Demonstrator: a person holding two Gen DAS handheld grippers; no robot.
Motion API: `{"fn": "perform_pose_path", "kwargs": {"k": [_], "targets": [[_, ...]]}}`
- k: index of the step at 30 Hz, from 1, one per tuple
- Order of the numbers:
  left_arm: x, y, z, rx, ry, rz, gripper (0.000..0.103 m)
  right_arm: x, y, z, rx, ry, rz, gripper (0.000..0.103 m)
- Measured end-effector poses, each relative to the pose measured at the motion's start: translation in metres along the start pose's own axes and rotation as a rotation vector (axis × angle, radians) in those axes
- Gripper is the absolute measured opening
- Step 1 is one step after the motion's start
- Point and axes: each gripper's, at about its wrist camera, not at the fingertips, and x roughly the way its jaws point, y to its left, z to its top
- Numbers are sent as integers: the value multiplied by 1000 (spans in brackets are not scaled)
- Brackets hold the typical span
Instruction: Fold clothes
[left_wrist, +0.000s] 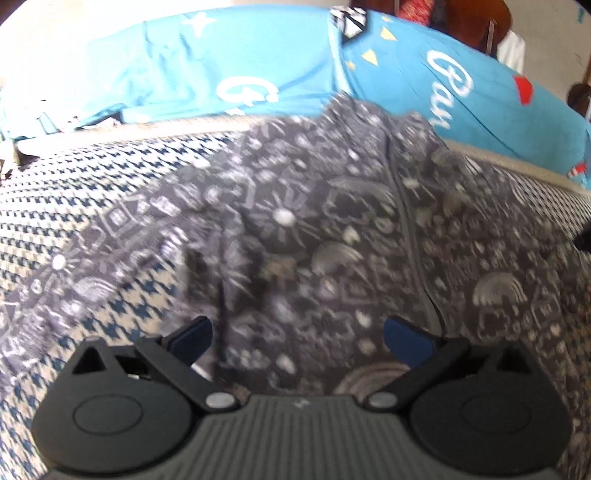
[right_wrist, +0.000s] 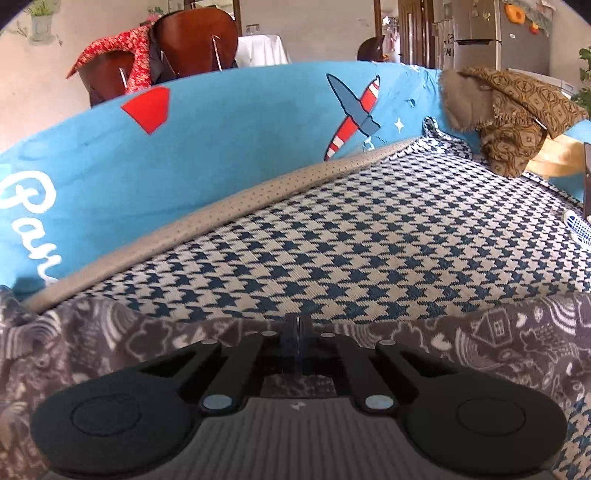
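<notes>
A grey garment (left_wrist: 332, 229) printed with pale doodles lies crumpled on the houndstooth cover (left_wrist: 110, 173). It fills most of the left wrist view, which is blurred. My left gripper (left_wrist: 299, 339) hovers just over the garment, open, its blue pads wide apart and nothing pinched between them. In the right wrist view the same grey garment (right_wrist: 498, 343) runs across the bottom. My right gripper (right_wrist: 295, 326) is shut, its pads pressed together on the garment's far edge.
A blue printed cushion (right_wrist: 221, 147) backs the houndstooth cover (right_wrist: 369, 240) along a tan piped edge. A brown patterned cloth (right_wrist: 517, 110) is bunched at the far right. Wooden chairs (right_wrist: 184, 40) and a fridge (right_wrist: 480, 33) stand behind.
</notes>
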Motion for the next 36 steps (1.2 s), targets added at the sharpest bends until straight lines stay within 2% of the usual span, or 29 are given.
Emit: {"fn": "perform_pose_path", "kwargs": {"k": [5,16,20,27,30,36], "targets": [[3,19,10,-64,-5,53,103,-18,-4,1,74,47,102,1],[10,50,26,-131,-37,211,103,-70,-18,-9,109,70,209,13],[17,64,29,-183,-17,244,103,-87,-33,-14,172,93,263,17],[23,83,29,-231,-5,322,103,-95,-56,-28,240,172,299,18],[29,90,27,-252,28,355,103,-95,-63,-32,279,200,317,18],[44,103,20,-308,92,357,103,-94,-65,-35,287,215,323,19]]}}
